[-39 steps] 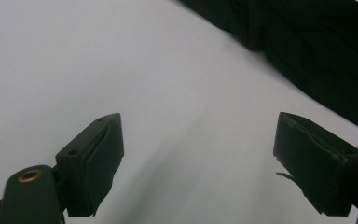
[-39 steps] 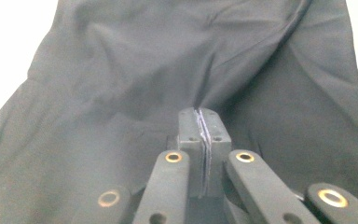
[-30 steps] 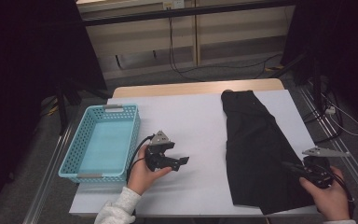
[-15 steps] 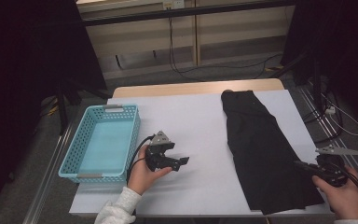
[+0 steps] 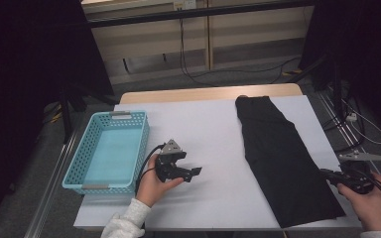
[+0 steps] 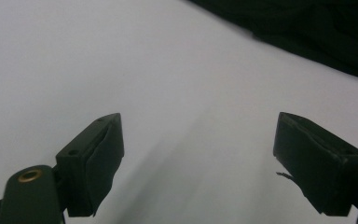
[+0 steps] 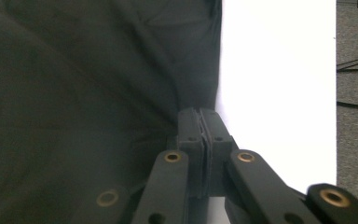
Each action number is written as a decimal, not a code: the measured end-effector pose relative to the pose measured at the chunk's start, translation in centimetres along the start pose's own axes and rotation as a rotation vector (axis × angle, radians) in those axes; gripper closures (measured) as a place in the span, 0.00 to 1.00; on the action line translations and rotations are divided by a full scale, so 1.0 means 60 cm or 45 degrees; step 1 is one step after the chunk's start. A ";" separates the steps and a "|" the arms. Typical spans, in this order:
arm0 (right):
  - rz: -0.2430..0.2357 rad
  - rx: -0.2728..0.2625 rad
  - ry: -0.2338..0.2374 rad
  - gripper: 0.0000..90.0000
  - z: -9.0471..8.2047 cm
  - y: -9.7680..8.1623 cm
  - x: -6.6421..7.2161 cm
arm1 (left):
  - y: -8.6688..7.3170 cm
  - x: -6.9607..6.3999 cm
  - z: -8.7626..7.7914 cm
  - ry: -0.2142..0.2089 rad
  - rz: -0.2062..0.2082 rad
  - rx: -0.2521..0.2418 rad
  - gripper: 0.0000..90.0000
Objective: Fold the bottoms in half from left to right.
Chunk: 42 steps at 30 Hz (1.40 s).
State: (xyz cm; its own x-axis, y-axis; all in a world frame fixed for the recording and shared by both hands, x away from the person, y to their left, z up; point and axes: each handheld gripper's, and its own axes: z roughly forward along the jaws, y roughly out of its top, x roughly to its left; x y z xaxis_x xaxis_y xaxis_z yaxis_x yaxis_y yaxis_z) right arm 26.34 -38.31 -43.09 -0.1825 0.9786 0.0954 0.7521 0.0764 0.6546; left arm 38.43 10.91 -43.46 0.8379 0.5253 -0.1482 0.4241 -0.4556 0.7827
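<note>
A long black cloth (image 5: 283, 158) lies lengthwise on the right half of the white-covered table (image 5: 198, 124). My right gripper (image 5: 327, 174) is at the cloth's near right edge, shut on that edge. In the right gripper view the closed jaws (image 7: 200, 119) pinch the cloth (image 7: 84, 84), and creases run toward them. My left gripper (image 5: 196, 172) rests in a hand near the table's middle front, open and holding nothing. In the left gripper view its jaws (image 6: 198, 163) stand wide over bare white, with the cloth (image 6: 317, 28) far off.
A light blue plastic basket (image 5: 110, 184) sits empty at the table's left side. Cables and dark stands crowd the floor to the right of the table and behind it.
The right hand has moved rightward toward the table's edge, dragging the cloth's near end with it. The left hand and its gripper have stayed put.
</note>
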 end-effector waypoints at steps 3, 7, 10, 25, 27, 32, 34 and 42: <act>-0.006 0.000 -0.004 0.99 0.002 -0.001 -0.003 | 0.000 0.000 0.001 0.001 -0.002 0.003 0.18; -0.006 -0.008 -0.022 0.99 0.003 -0.003 -0.007 | 0.000 -0.001 0.001 -0.003 0.001 0.004 0.18; -0.007 -0.006 -0.026 0.99 0.003 -0.004 -0.010 | 0.000 0.000 0.001 -0.001 0.001 0.005 0.18; -0.043 0.047 -0.047 0.93 0.010 -0.016 0.013 | 0.000 0.000 -0.001 0.001 0.002 0.002 0.18; -0.037 0.052 -0.037 0.98 0.011 -0.015 0.016 | 0.000 -0.001 0.000 -0.002 0.003 0.005 0.18; -0.020 0.033 0.000 1.00 0.012 -0.015 0.008 | 0.002 -0.005 0.000 -0.006 0.012 0.007 0.18; -0.028 0.028 -0.007 1.00 0.011 -0.014 0.006 | 0.003 -0.005 0.000 -0.007 0.014 0.007 0.18; -0.044 0.015 -0.086 1.00 0.001 -0.010 -0.006 | 0.004 -0.002 -0.003 -0.002 0.001 -0.004 0.18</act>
State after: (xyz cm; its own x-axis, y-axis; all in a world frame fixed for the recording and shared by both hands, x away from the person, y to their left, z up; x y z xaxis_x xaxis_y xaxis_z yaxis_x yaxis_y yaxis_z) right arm 26.00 -38.68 -43.59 -0.1655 0.9860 0.0215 0.7534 0.1123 0.6479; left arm 38.37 10.86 -43.17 0.8389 0.5237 -0.1484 0.4222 -0.4539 0.7847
